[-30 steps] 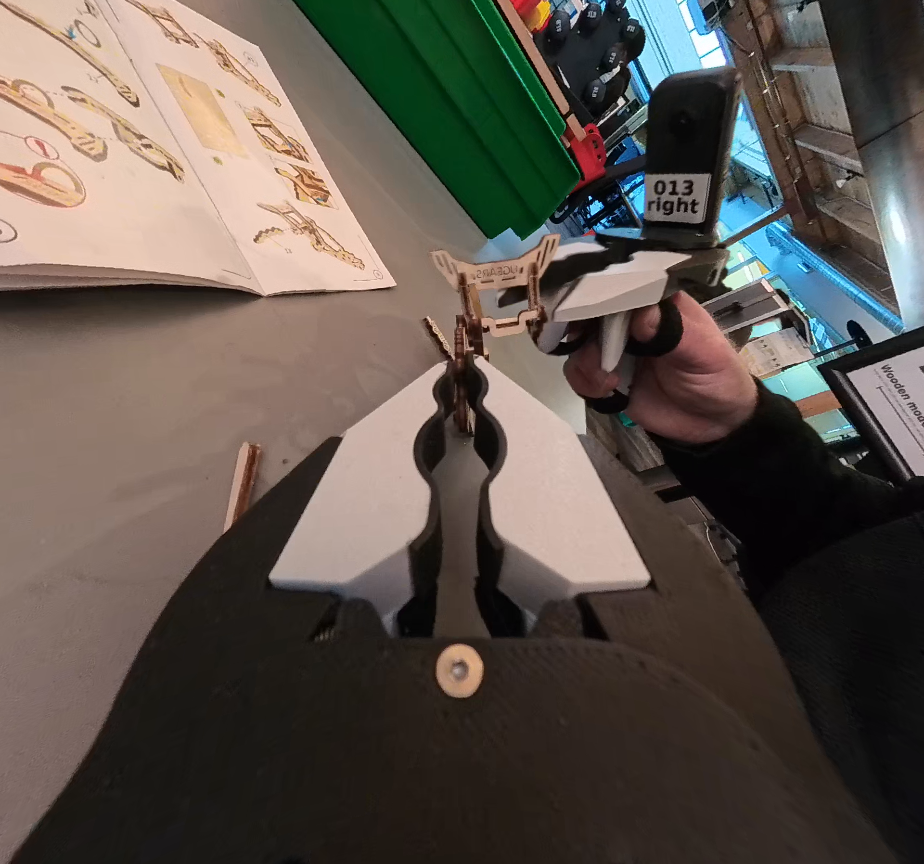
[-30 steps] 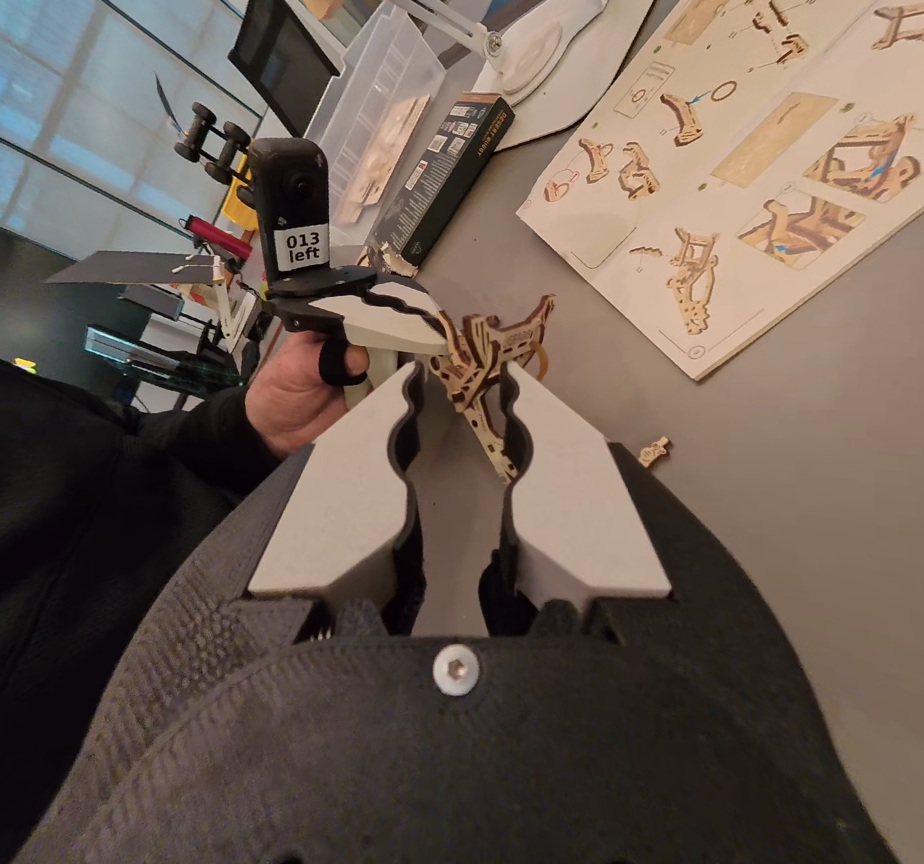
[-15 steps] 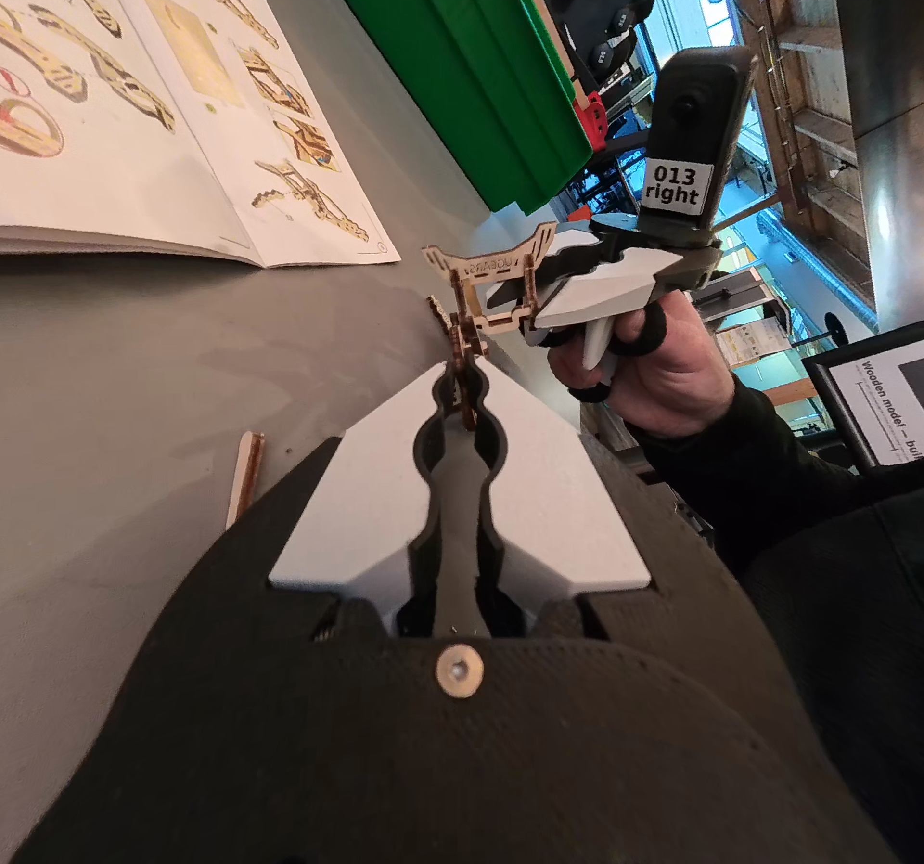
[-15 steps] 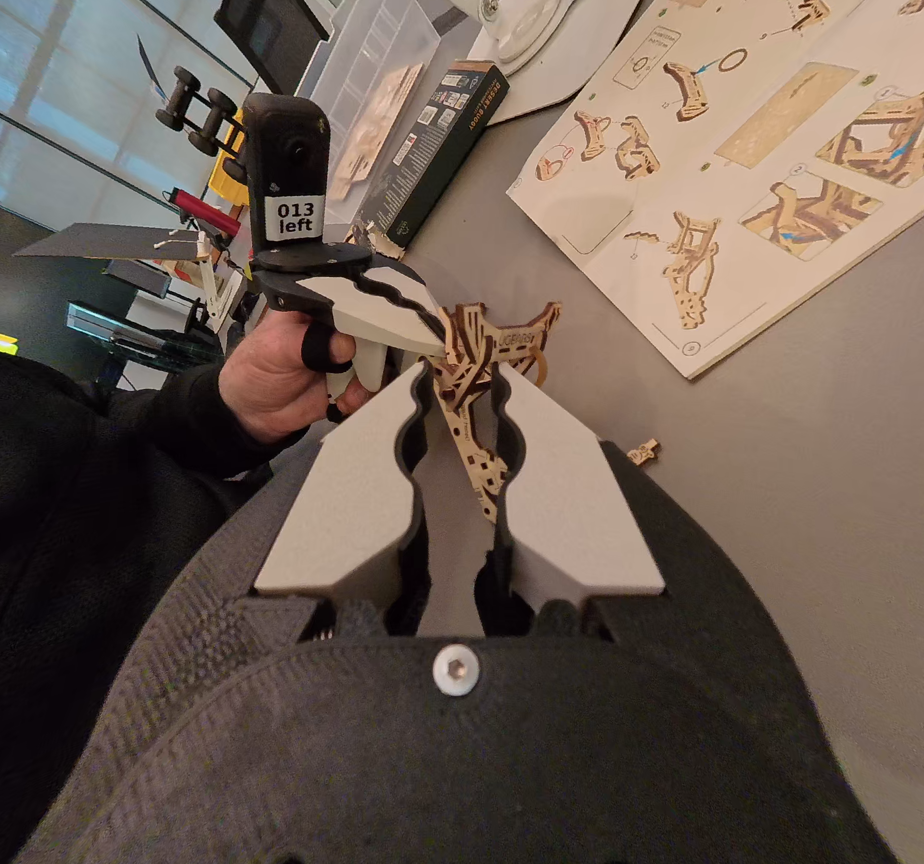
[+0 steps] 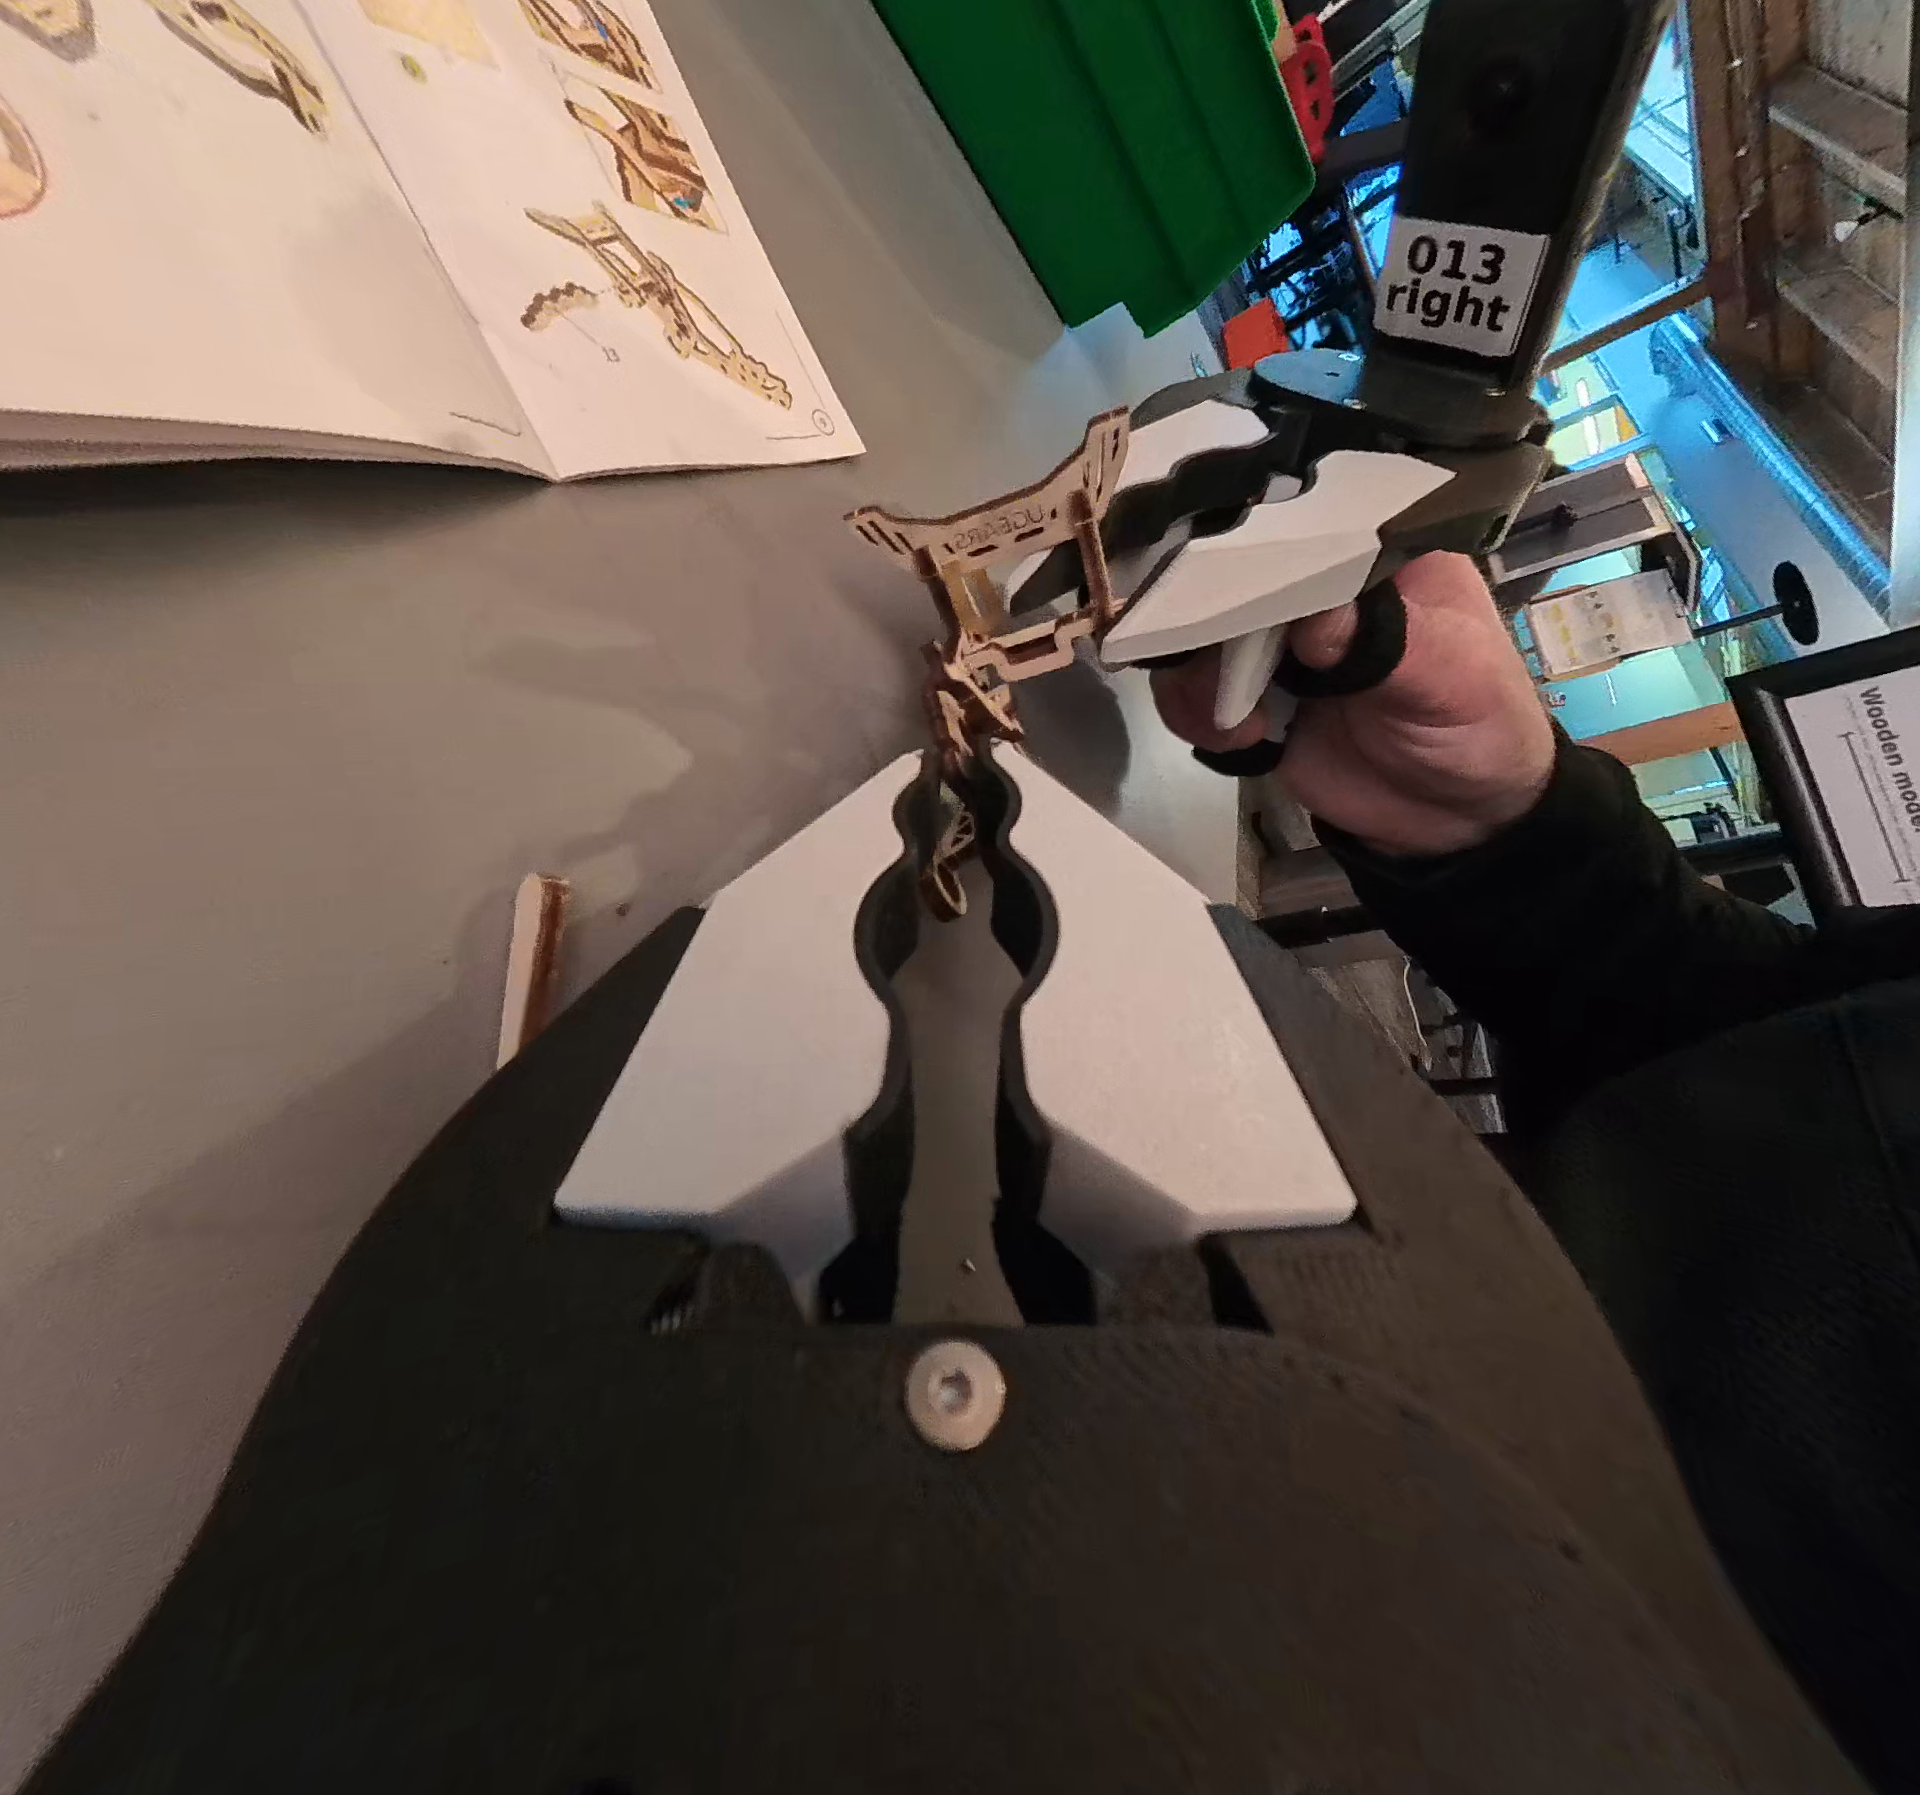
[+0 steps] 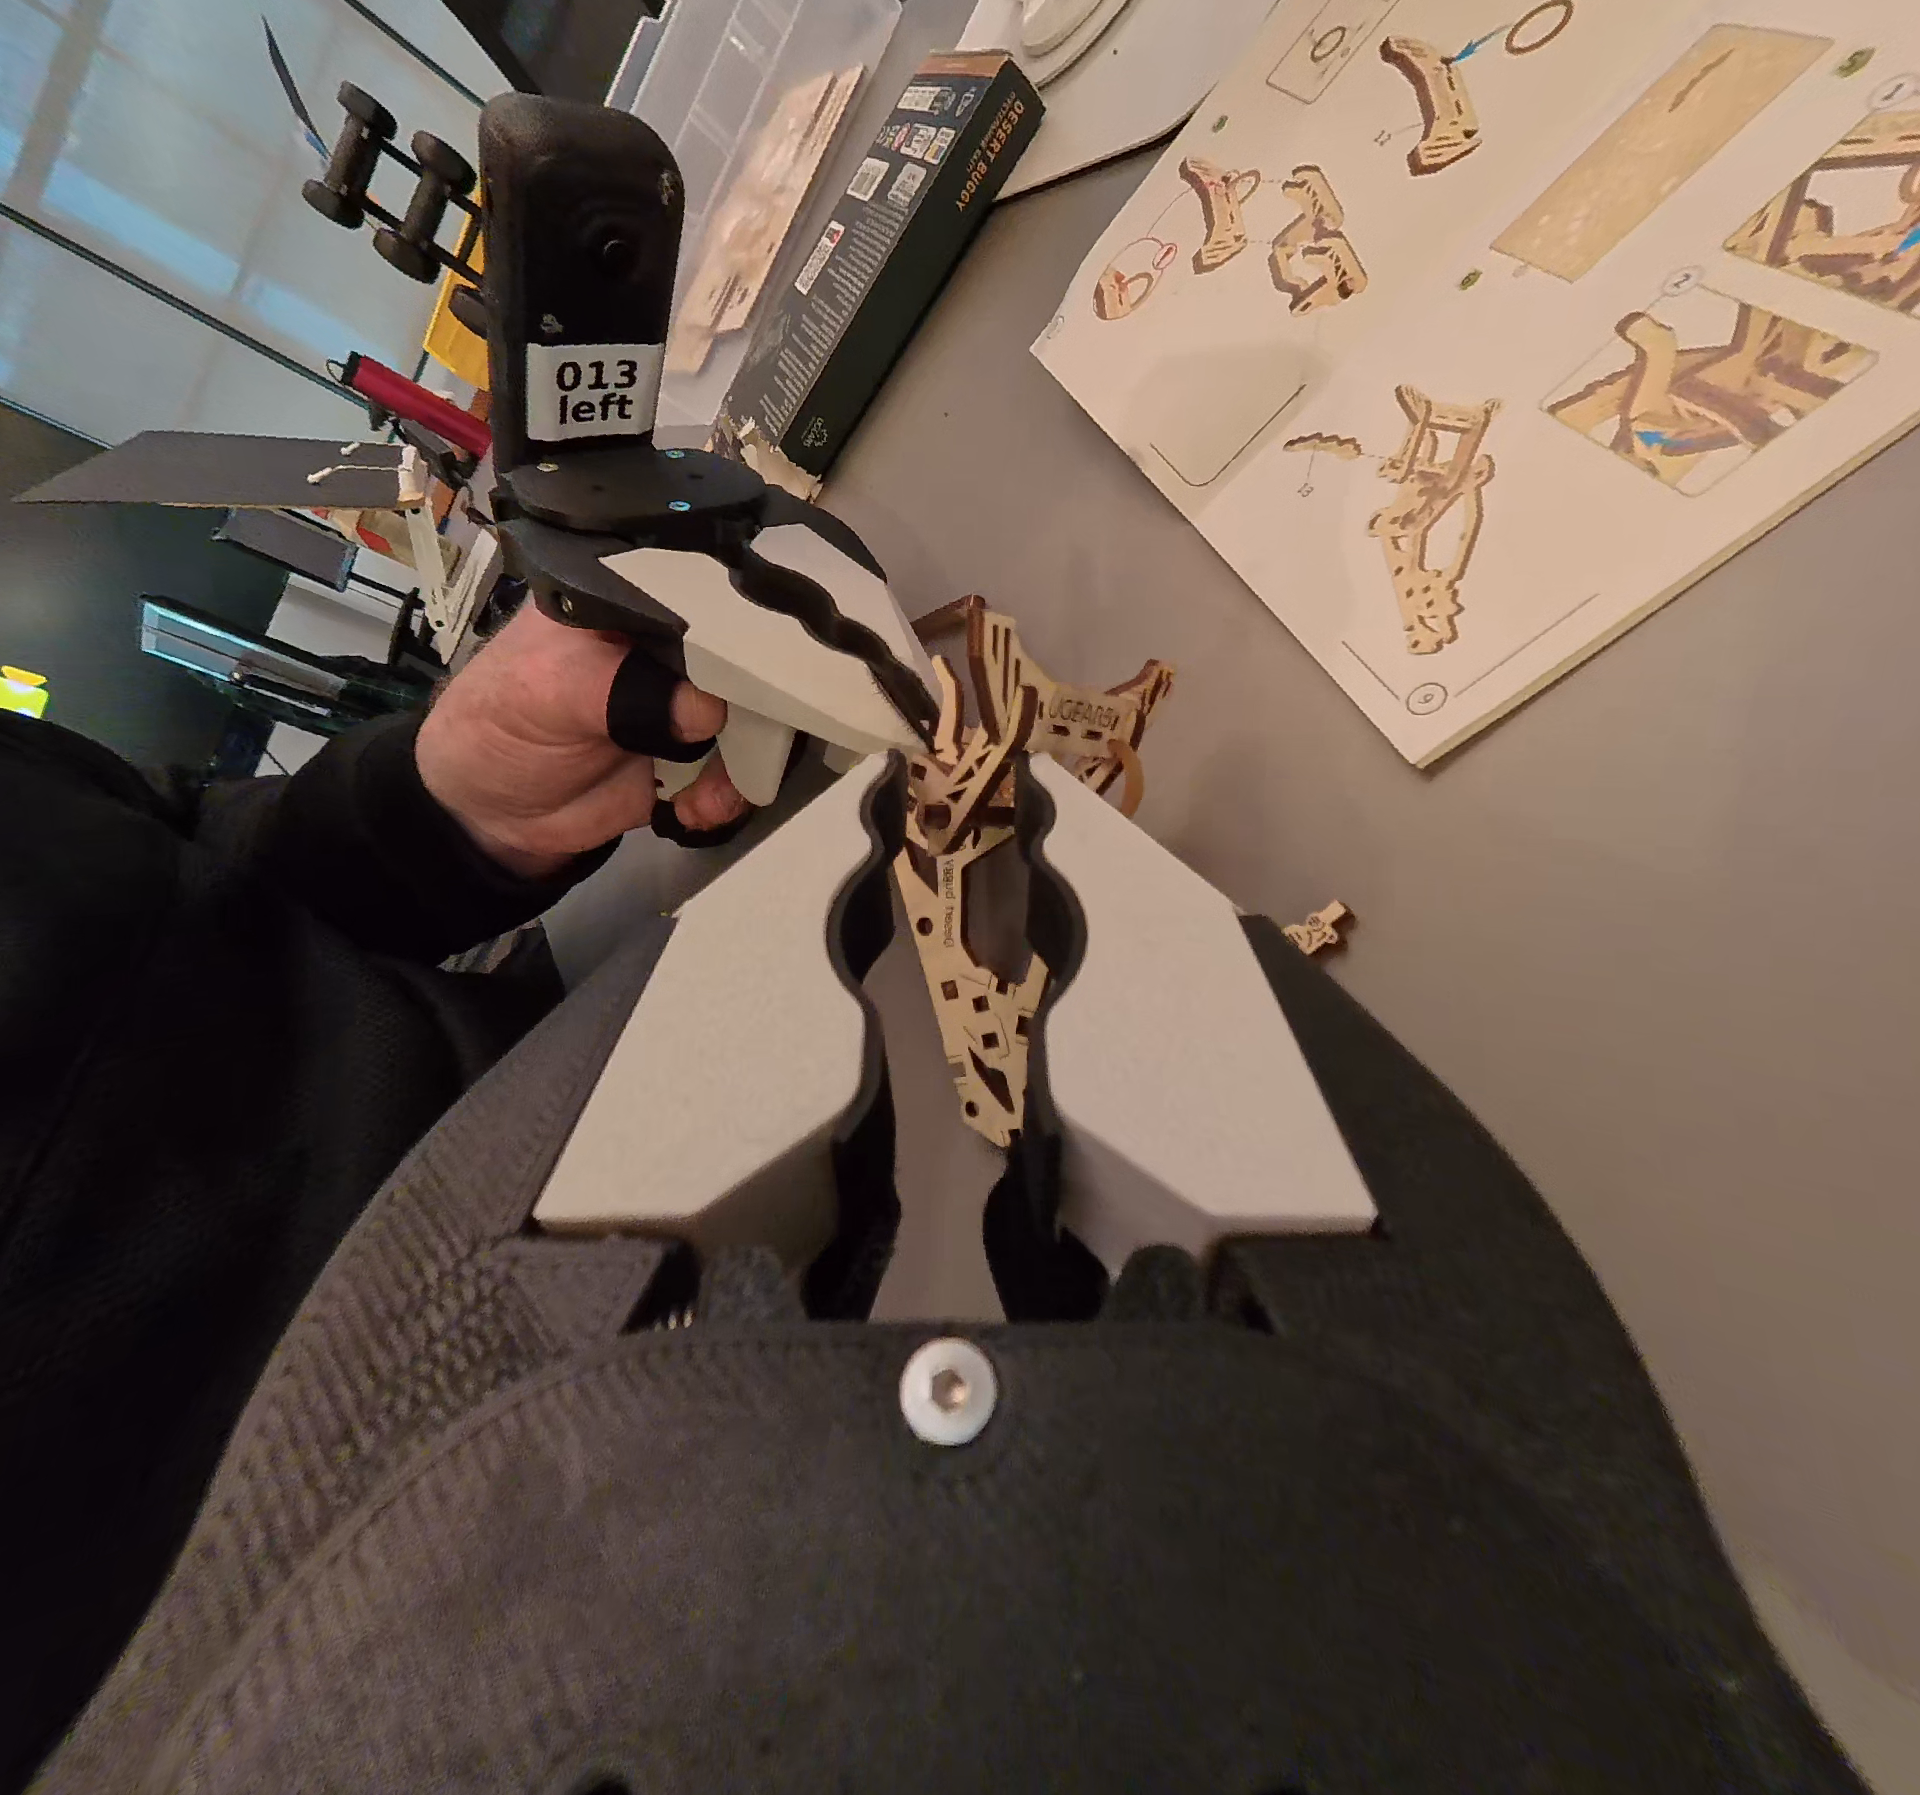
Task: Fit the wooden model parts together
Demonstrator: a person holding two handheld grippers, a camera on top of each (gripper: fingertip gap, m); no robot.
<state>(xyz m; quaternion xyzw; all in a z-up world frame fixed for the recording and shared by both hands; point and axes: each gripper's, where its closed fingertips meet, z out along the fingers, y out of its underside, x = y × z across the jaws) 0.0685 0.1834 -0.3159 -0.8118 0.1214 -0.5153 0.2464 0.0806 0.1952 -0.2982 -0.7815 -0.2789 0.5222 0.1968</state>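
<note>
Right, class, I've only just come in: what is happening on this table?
A person holds a gripper in each hand over a grey table. The right gripper is shut on a wooden frame assembly; the left gripper is shut on a small wooden part. The two pieces meet at the tips, mid-fit. An open instruction booklet lies beside them, and a loose wooden piece sits on the table.

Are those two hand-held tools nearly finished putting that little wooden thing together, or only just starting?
Partway, I would guess. Several laser-cut pale plywood pieces already form one frame assembly, gripped by the right tool. The left tool pinches a small wooden part against that frame, so a joint is in hand. A tiny loose wooden piece and a flat wooden strip lie unused on the grey table.
</note>
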